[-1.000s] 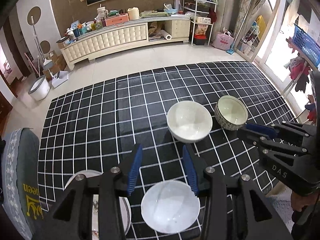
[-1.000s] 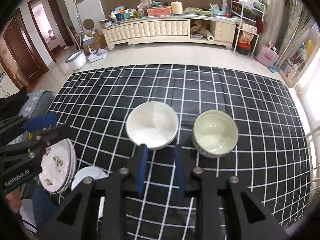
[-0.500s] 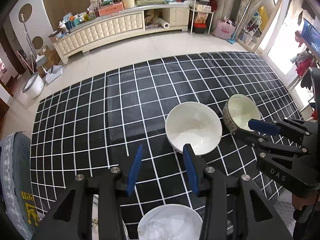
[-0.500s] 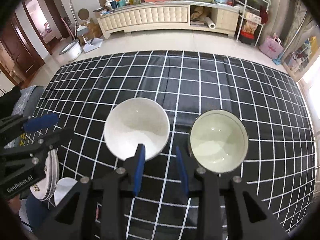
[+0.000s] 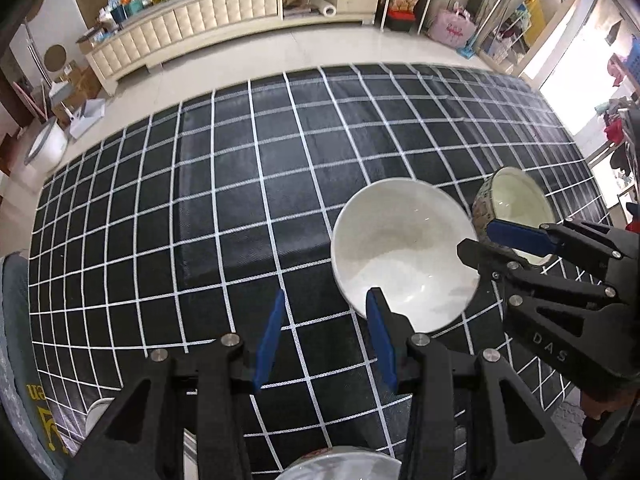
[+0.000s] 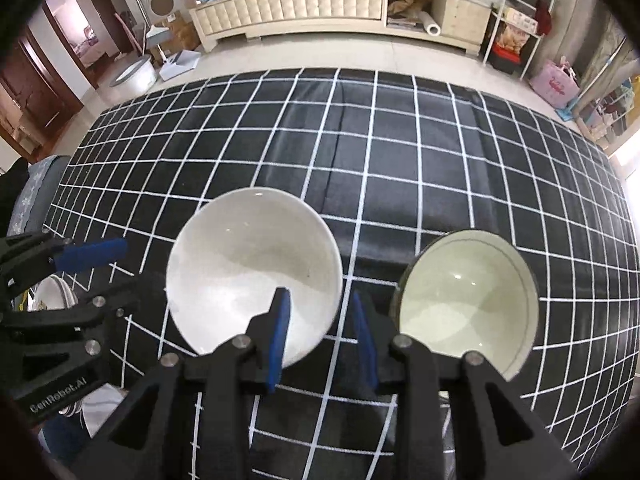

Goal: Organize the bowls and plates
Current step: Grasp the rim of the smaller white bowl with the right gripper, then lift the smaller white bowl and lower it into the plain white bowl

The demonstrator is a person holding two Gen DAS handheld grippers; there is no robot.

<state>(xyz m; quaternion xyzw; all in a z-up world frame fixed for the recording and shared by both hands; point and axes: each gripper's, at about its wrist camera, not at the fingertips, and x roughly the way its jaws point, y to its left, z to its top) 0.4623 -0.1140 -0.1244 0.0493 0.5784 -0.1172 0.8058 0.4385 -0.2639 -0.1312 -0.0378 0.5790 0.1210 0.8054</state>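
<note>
A plain white bowl sits on the black checked cloth. A greenish bowl with a patterned outside stands just right of it. My left gripper is open and empty, its right finger at the white bowl's near left rim. My right gripper is open, its left finger over the white bowl's near right rim, its right finger between the two bowls. A small white bowl lies below the left gripper. Stacked flowered plates lie at the left edge.
The cloth covers a table that ends at a tiled floor. A long cream cabinet stands far behind. A grey cushioned seat is at the near left. The cloth stretches dark and flat beyond the bowls.
Both grippers have moved forward and down toward the white bowl. The small white bowl and plates have slid toward the bottom edge of the left view. Both stay open.
</note>
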